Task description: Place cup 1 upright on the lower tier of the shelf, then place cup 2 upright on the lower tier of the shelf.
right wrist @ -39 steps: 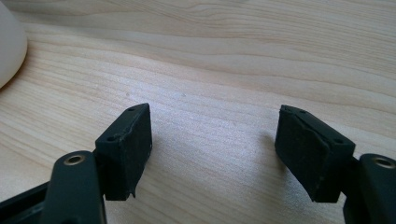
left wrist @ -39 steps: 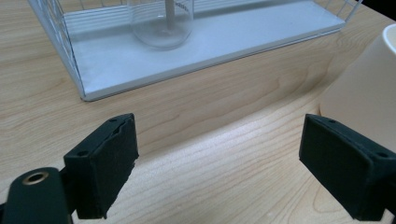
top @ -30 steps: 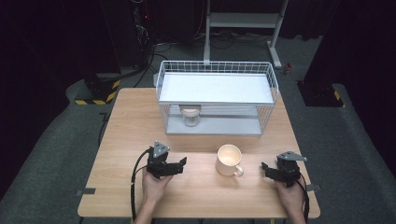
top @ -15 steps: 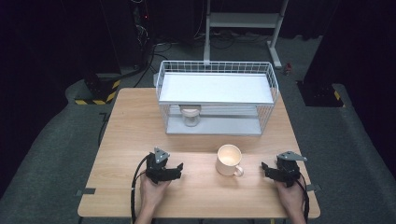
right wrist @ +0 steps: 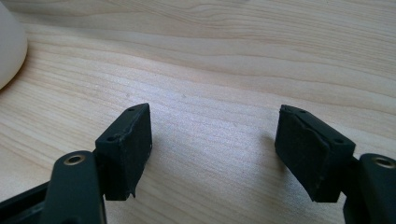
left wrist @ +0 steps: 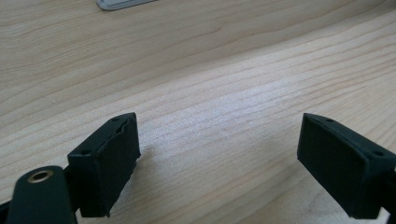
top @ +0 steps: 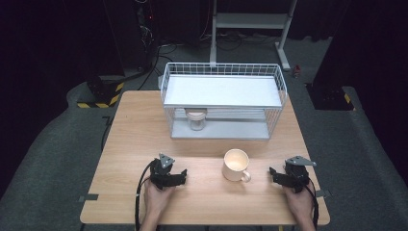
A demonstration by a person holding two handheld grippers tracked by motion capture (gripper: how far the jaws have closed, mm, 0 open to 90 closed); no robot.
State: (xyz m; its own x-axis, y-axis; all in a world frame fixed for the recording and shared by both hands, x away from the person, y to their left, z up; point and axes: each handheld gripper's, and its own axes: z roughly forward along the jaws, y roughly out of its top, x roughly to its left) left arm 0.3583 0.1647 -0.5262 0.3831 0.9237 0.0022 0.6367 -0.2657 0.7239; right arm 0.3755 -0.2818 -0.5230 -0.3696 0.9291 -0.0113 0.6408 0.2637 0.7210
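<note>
Mug untouched, both grippers idle
My left hand-held gripper point(top: 180, 177) and right hand-held gripper point(top: 275, 175) rest spread and empty on the surface point(top: 134, 139); cream mug point(top: 236, 165) stands between them, pickup not started.

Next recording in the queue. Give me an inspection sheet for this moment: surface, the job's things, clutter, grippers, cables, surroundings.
Surface: light wooden table, bare wood between both pairs of jaws in the gripper views.
Job's things: cream mug upright near the front edge, handle toward the right gripper, apart from both grippers.
Clutter: white wire rack at the back of the table, a small lidded jar on its lower level.
Grippers: left gripper and right gripper low over the table, jaws open, nothing between them.
Cables: a black cable trails from the left gripper off the front edge.
Surroundings: dark grey floor, a white stand behind the table, black-and-yellow striped feet at the sides.
</note>
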